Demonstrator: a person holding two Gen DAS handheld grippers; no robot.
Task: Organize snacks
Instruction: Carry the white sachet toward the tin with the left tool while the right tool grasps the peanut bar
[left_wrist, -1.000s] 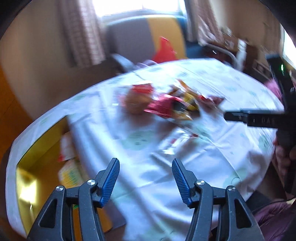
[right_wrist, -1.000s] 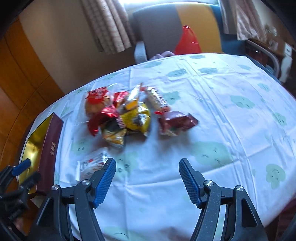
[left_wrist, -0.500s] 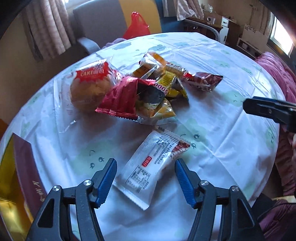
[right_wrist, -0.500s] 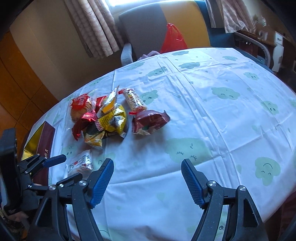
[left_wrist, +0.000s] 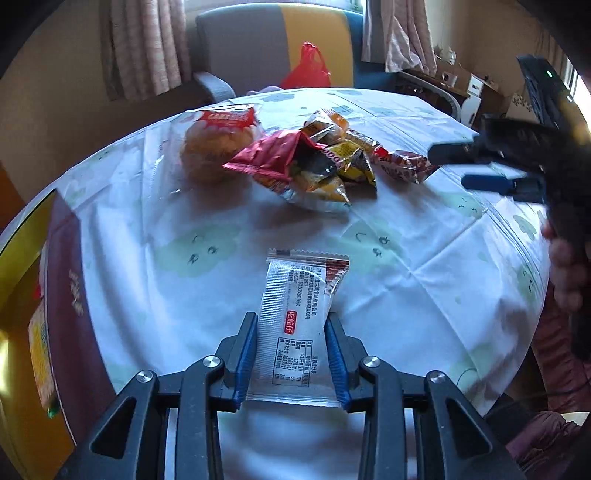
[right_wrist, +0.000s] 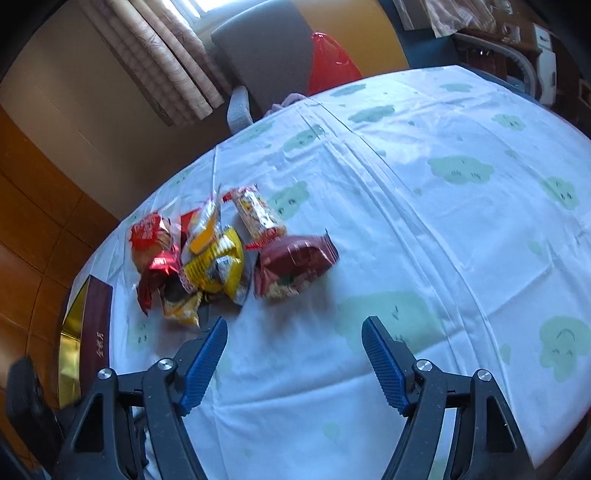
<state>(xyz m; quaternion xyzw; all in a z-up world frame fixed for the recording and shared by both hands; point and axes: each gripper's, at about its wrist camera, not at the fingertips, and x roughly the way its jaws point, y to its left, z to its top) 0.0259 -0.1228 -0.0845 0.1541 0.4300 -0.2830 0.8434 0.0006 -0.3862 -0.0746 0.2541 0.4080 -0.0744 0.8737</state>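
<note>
My left gripper (left_wrist: 291, 325) is shut on a white snack packet (left_wrist: 299, 314) with red print, its pads pressing both long sides, on the cloud-print tablecloth (left_wrist: 166, 295). A pile of snacks (left_wrist: 306, 162) lies farther back: a cake bun bag (left_wrist: 218, 144), red and yellow packets, a dark red packet (left_wrist: 402, 164). In the right wrist view my right gripper (right_wrist: 295, 343) is open and empty, above the cloth just in front of the pile (right_wrist: 207, 254) and the dark red packet (right_wrist: 295, 266). It also shows in the left wrist view (left_wrist: 480, 166).
A maroon box with gold lining (left_wrist: 70, 295) sits at the table's left edge, with packets inside; it also shows in the right wrist view (right_wrist: 94, 332). A grey and yellow chair (right_wrist: 273, 48) with a red bag (right_wrist: 328, 62) stands behind the table.
My left gripper moved forward and closed onto the white packet. My right gripper moved in closer to the snack pile and stayed open.
</note>
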